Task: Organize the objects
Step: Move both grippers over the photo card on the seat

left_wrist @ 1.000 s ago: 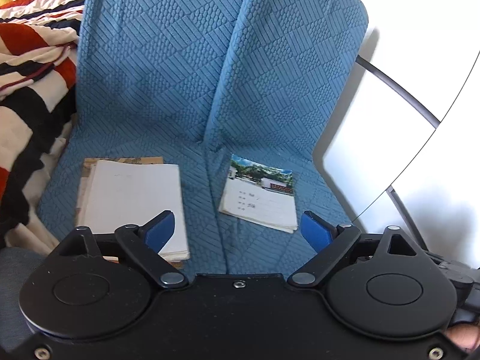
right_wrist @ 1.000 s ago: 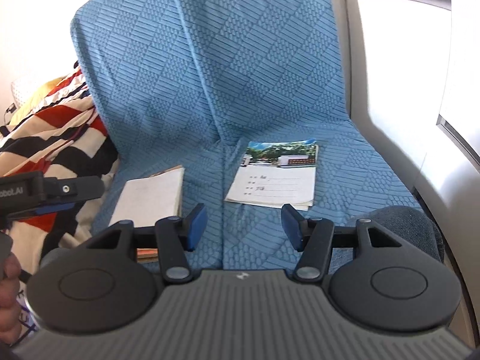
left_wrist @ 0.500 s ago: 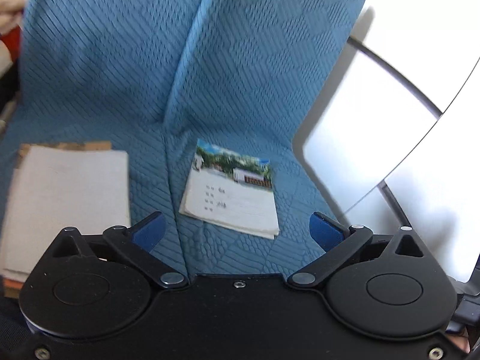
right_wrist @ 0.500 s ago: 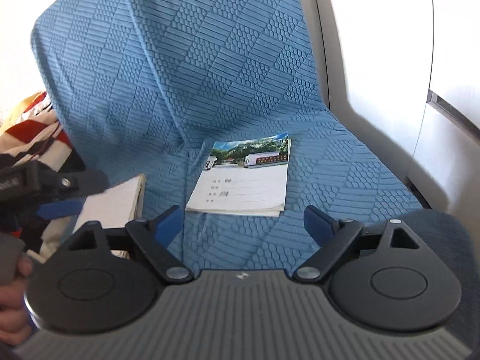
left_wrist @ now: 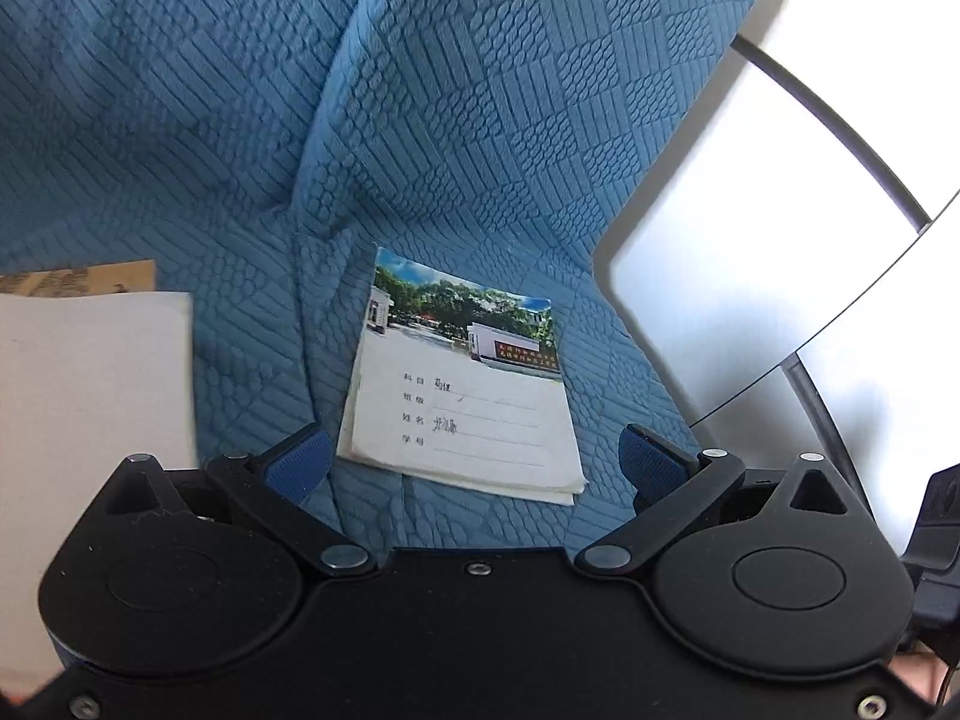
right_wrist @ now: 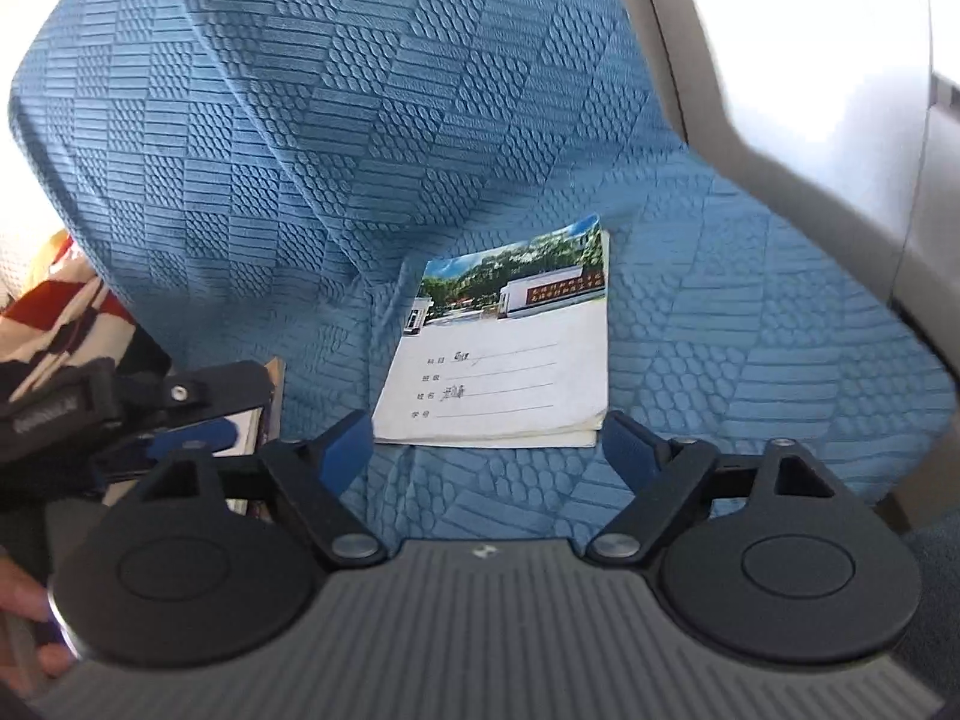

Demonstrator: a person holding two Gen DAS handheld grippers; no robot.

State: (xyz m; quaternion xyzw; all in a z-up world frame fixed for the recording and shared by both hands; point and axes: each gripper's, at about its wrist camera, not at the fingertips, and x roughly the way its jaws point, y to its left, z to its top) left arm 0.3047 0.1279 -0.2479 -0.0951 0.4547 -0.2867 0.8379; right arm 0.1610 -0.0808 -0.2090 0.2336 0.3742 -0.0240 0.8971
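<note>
- Nearest in the left wrist view, the left gripper (left_wrist: 477,459) has its jaws spread wide and released, nothing between the blue pads.
- The right gripper (right_wrist: 483,441) is also released; its jaws have just been narrowing a little, with nothing clamped between them.
- Just beyond both sets of jaws, the school notebook (left_wrist: 465,390) lies flat on the blue quilted seat cover (left_wrist: 480,150), its near edge close to the pads but apart from them.
- Its long axis runs from near to far: the lined label field is at the near end, the photo strip at the far end, tilted slightly.
- To the left, a plain pale book (left_wrist: 90,408) lies on a brownish one, well apart from the notebook.
- Farther left in the right wrist view, a striped blanket (right_wrist: 60,300).
- Behind, the cover rises up the seat back.
</note>
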